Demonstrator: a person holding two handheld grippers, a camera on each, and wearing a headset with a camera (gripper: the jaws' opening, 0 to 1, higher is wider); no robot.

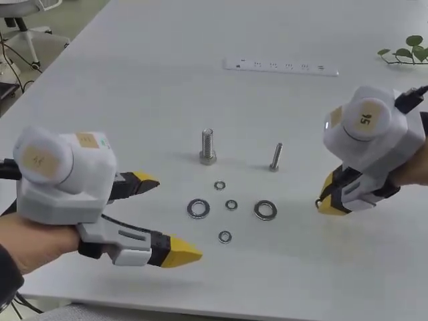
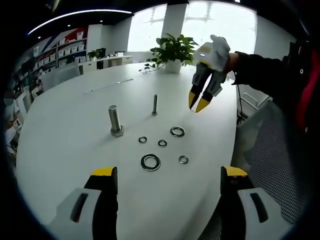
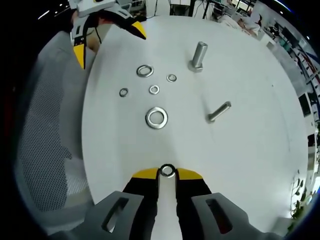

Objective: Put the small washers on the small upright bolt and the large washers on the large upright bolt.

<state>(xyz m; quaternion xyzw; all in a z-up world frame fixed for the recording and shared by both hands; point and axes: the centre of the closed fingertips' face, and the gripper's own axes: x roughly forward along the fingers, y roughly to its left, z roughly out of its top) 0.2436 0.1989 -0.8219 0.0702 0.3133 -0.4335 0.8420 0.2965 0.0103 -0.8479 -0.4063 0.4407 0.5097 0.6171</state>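
Note:
A large bolt and a small bolt stand upright on the white table. In front of them lie two large washers and three small washers. My left gripper hovers open at the near left, nothing between its jaws. My right gripper hangs to the right of the washers. Its jaws are shut on a small washer, with the small bolt ahead of it.
A white power strip lies at the back of the table. A potted plant stands at the far right corner. An office chair is off the table's left side.

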